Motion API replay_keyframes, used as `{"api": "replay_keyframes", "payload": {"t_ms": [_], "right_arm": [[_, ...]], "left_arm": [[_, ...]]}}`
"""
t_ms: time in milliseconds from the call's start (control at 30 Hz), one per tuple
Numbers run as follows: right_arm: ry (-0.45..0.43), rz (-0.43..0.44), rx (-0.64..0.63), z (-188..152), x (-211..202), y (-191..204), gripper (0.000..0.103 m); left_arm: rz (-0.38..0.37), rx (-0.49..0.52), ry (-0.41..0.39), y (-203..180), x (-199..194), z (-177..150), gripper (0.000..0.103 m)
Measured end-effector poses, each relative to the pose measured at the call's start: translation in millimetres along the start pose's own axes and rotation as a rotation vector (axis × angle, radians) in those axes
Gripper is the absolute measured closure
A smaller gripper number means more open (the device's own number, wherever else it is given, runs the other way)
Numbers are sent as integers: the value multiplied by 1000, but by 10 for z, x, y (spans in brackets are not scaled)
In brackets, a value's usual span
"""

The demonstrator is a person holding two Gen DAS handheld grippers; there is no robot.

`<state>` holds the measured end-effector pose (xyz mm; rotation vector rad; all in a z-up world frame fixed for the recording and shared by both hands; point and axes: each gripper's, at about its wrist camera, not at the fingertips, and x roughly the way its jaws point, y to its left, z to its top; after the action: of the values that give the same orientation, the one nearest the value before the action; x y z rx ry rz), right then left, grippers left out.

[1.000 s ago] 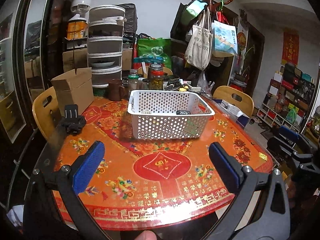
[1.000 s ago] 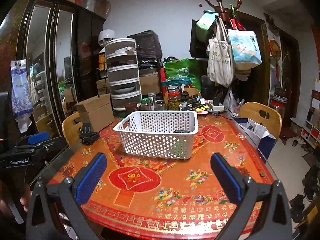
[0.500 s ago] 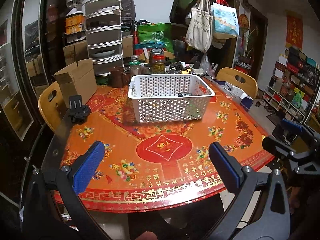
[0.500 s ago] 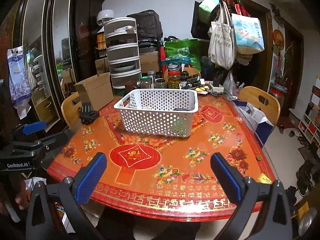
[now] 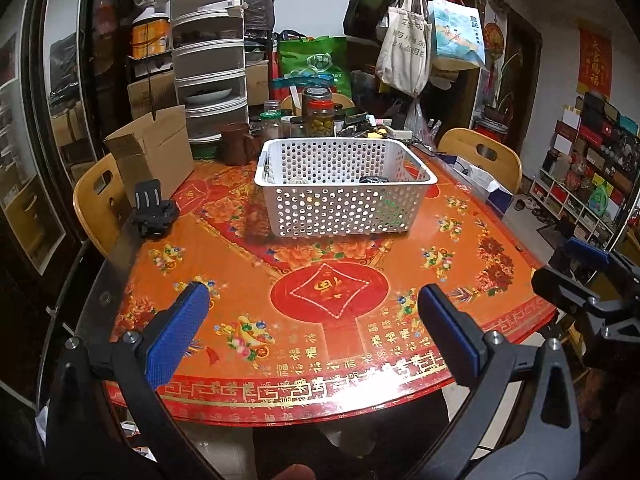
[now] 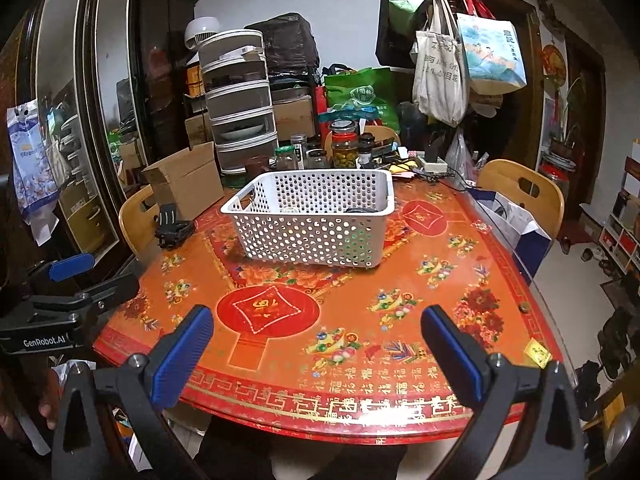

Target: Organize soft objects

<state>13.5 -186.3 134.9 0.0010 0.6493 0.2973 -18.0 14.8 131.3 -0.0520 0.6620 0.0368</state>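
The left gripper (image 5: pixel 312 312) hangs low over the near edge of the worktop (image 5: pixel 452 240), its blue-padded fingers (image 5: pixel 178 336) spread wide apart with nothing between them; the right gripper (image 6: pixel 316 332) is held the same way just beside it — fingers (image 6: pixel 450 354) apart, empty. The one thing the next move turns on is the white perforated basket (image 5: pixel 344 212), which lies straight ahead of both pairs of fingers and well apart from them, past the red medallion printed on the cloth. Its long axis runs across the view, side to side, with a long wall facing the grippers. Neither hand looks clearly nearer; from the left wrist the basket sits a touch right of centre, from the right wrist (image 6: pixel 316 232) a touch left, so it lies between them. Soft things to sort are hard to make out: something pale (image 5: pixel 298 181) and something dark (image 5: pixel 374 179) rest low inside the basket, too small to name, and none lie loose on the open worktop. The surface is a glossy red-and-orange cover throwing glare near the front rim — likely slippery. Left of the basket stand a black clamp mount (image 5: pixel 154 212) and an open cardboard box (image 5: pixel 154 152); behind it jars (image 5: pixel 318 114) crowd; to the right a wooden chair (image 5: pixel 480 156) is pushed close in a cluttered room.
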Motion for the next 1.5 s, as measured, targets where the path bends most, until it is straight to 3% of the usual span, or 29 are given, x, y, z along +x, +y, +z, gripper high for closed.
{"api": "replay_keyframes", "payload": {"t_ms": [1500], "right_arm": [[2,3,1,-15,14,35,0]], "left_arm": [[-5,6,2,-25,50,-57,0]]}}
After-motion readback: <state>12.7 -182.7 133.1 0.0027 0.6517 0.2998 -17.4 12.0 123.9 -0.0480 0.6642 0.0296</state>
